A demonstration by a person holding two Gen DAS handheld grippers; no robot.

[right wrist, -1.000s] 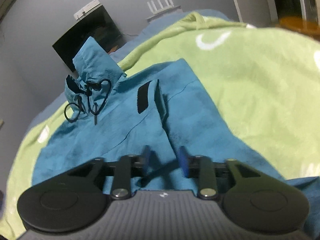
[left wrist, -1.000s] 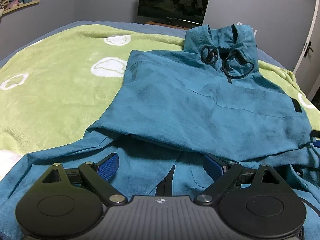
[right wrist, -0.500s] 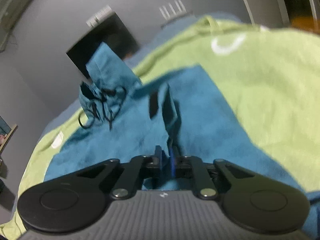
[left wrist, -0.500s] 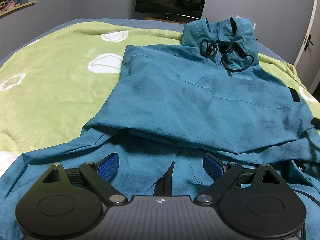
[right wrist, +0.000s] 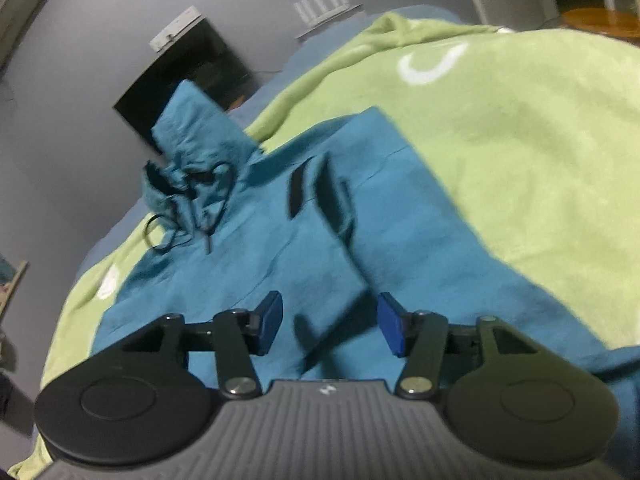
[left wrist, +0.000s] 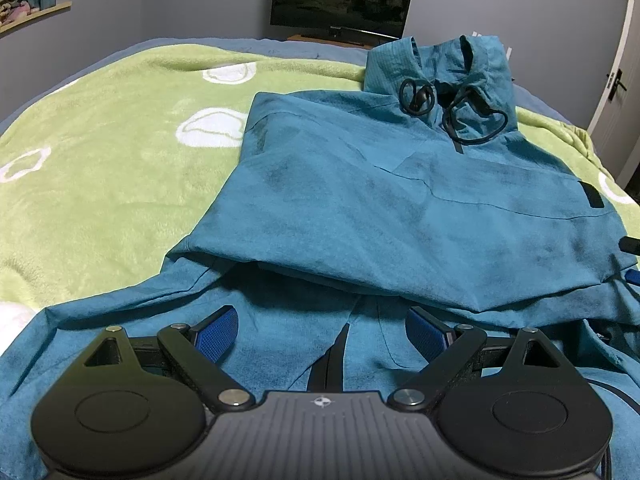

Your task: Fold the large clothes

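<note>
Since the teal hooded jacket (left wrist: 400, 208) lies spread face-up on the bed with one sleeve already laid across its chest, the step in hand looks to be settling that fold and taking the next hold low on the garment. The right gripper (right wrist: 330, 326) hangs over the folded sleeve on the jacket's right side, its jaws opening with cloth beneath them but nothing pinched between the blue pads. The left gripper (left wrist: 320, 330) sits over the lower hem, jaws wide apart and clamped on nothing, the dark front zipper line running up between them. To do this well, I would judge that both grippers should bite the hem at matching points either side of the zipper, catching both layers, and lift evenly so the sleeve on top does not slide off. The soft fabric will likely drag and bunch if pulled along the bedding, so lift before carrying. The hood (left wrist: 440, 68) with its black drawcord (left wrist: 472, 120) lies at the far end. Under it all is a green fleece blanket (left wrist: 120, 160) with white ring shapes; beyond stand a dark monitor (left wrist: 340, 0), grey walls and a door (left wrist: 616, 80).
</note>
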